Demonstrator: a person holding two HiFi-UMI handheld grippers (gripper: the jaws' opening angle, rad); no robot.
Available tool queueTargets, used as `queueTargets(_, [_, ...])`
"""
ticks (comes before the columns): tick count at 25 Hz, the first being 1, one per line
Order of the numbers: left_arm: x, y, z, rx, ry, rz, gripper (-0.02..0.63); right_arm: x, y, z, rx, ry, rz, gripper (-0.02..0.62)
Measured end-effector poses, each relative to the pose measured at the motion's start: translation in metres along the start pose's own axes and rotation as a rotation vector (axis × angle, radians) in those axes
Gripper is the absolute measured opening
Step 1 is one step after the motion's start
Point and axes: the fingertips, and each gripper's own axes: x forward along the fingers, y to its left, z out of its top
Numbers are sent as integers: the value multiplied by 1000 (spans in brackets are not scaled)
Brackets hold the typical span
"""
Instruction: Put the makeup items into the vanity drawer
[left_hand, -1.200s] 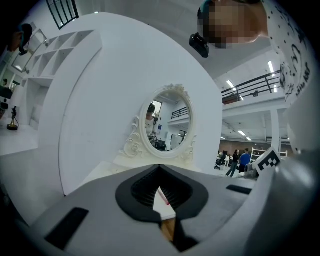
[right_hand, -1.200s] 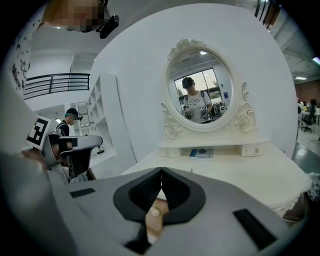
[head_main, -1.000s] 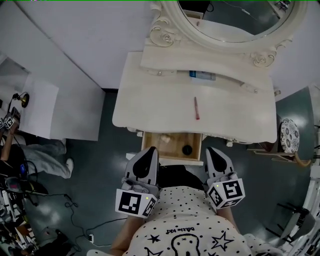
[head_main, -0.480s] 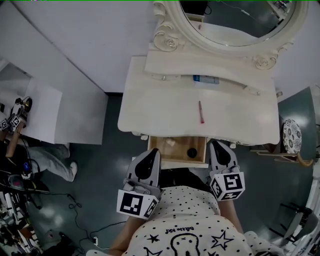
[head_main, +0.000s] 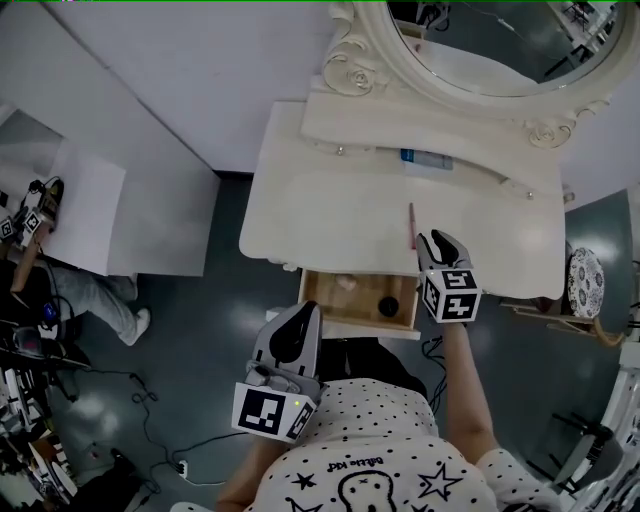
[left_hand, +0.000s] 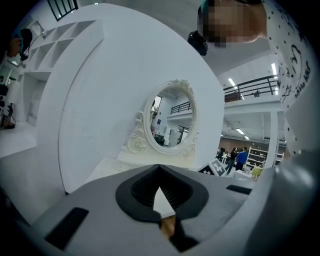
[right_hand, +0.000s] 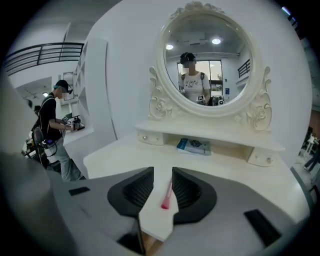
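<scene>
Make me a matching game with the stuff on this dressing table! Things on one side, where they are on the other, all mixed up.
Things
1. red pencil
2. blue packet
3. black round thing

Places
A. inside the open drawer
B. out in the open middle of the vanity top
C. tucked under the shelf below the mirror

Right pairs: 1-B, 2-C, 3-A
</scene>
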Motion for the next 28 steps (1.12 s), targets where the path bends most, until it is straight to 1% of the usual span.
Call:
queueTargets(5, [2, 6, -5, -17, 19, 15, -5, 48, -7, -24, -32, 94, -27, 106])
queueTargets(11, [6, 12, -11, -33, 38, 38, -5, 74, -12, -51, -48, 186, -38, 106])
queueTargets(16, [6, 15, -15, -39, 49, 52, -5, 83, -14, -62, -32, 214, -39, 106])
queueTargets(20, [8, 16, -15, -40, 46, 56, -3, 84, -15, -65, -13, 210, -35, 106])
queueTargets(23, [9, 17, -15, -43, 47, 55, -5, 84, -13, -65, 1, 201, -24, 94])
queueTargets(24, [9, 17, -15, -44, 48, 53, -3, 84, -13, -65, 2, 202, -22, 82])
queueTargets(25, [9, 16, -14, -45, 49, 51, -5, 84, -13, -65, -1, 205, -19, 54])
queueTargets(28, [9, 15, -14, -44, 46, 48, -5, 83, -13, -65, -14, 216, -12, 49])
